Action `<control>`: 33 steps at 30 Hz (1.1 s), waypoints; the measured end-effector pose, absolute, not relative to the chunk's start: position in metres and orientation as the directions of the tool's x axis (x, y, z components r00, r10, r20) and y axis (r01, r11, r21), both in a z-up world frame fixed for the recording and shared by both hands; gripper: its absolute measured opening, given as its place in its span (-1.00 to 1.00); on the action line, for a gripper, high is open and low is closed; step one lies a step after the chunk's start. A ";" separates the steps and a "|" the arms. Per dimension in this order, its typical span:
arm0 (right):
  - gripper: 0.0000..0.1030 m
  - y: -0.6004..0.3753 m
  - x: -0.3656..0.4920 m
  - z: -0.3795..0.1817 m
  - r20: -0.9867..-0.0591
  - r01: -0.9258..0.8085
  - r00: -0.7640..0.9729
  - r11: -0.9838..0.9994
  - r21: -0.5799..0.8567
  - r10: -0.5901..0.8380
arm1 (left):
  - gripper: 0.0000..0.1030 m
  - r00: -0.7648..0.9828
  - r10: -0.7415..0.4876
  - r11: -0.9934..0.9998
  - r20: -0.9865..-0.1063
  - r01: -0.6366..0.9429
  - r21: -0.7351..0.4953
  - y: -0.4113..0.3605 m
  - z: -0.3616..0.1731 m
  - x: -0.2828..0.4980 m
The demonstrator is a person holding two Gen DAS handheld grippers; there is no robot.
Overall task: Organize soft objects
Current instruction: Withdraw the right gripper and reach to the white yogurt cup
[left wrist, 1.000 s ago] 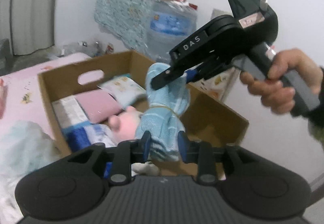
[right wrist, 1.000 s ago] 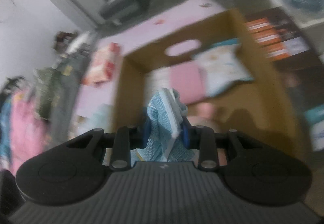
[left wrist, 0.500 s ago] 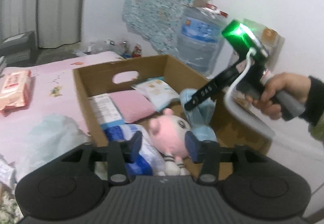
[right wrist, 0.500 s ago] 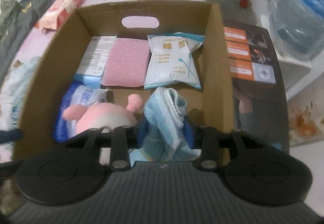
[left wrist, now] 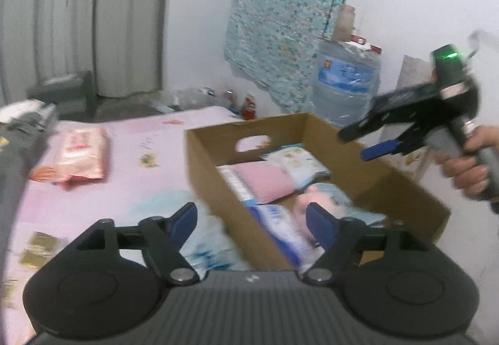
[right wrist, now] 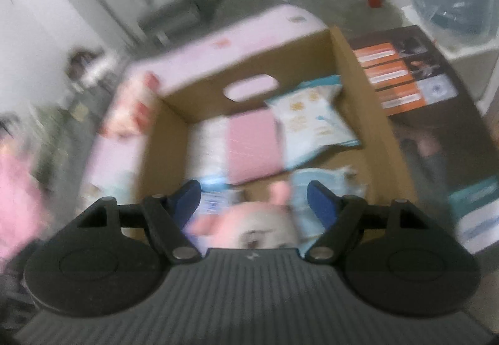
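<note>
Both tools gape empty, just opened, above cardboard box point(right wrist: 379, 123) holding blue towel point(right wrist: 327, 186), pink plush point(right wrist: 259, 220).

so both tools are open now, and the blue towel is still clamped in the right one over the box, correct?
Not quite. Both tools have just been opening, but the right tool holds nothing: the right wrist view shows the blue towel lying in the cardboard box beside the pink plush doll. The left tool is open and empty too.
</note>
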State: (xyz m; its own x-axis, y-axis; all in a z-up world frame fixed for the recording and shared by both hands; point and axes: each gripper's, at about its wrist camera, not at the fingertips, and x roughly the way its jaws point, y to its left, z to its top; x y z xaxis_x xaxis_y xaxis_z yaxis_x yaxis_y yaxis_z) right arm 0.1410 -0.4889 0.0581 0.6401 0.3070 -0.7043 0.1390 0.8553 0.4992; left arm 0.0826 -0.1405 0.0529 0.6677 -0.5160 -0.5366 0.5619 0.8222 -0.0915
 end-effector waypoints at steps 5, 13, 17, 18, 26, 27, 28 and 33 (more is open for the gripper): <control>0.55 -0.461 0.113 0.072 -0.577 0.075 0.709 0.769 0.634 0.407 | 0.63 0.728 -0.422 0.875 -0.541 0.483 -0.033 -0.094 0.055 0.066; 0.56 -0.378 0.122 0.072 -0.512 -0.048 0.648 0.701 0.711 0.564 | 0.63 0.782 -0.250 0.956 -0.571 0.292 -0.019 -0.013 0.043 0.047; 0.56 -0.333 0.134 0.077 -0.503 -0.111 0.599 0.687 0.718 0.623 | 0.62 0.784 -0.215 0.972 -0.582 0.229 -0.050 0.017 0.035 0.042; 0.56 -0.322 0.137 0.079 -0.498 -0.128 0.588 0.682 0.720 0.637 | 0.62 0.787 -0.208 0.974 -0.581 0.218 -0.054 0.022 0.033 0.040; 0.56 -0.237 0.161 0.075 -0.497 -0.203 0.488 0.647 0.735 0.718 | 0.57 0.790 -0.166 0.984 -0.590 0.176 -0.040 0.045 0.019 0.040; 0.56 -0.227 0.166 0.072 -0.508 -0.203 0.470 0.648 0.734 0.722 | 0.56 0.791 -0.163 0.984 -0.590 0.173 -0.041 0.047 0.017 0.043; 0.56 -0.217 0.172 0.069 -0.523 -0.202 0.452 0.654 0.729 0.723 | 0.55 0.792 -0.161 0.985 -0.589 0.170 -0.041 0.050 0.016 0.045; 0.56 -0.170 0.195 0.052 -0.573 -0.190 0.360 0.659 0.728 0.737 | 0.31 0.781 -0.149 0.986 -0.607 0.166 -0.028 0.056 0.006 0.056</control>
State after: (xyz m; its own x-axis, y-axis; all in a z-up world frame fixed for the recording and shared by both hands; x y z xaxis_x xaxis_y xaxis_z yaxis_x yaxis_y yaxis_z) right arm 0.1948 -0.1699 0.0524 0.3595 0.7368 -0.5726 -0.1900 0.6586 0.7281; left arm 0.0560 0.0558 0.0056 0.7806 -0.1490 -0.6070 0.1660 0.9857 -0.0284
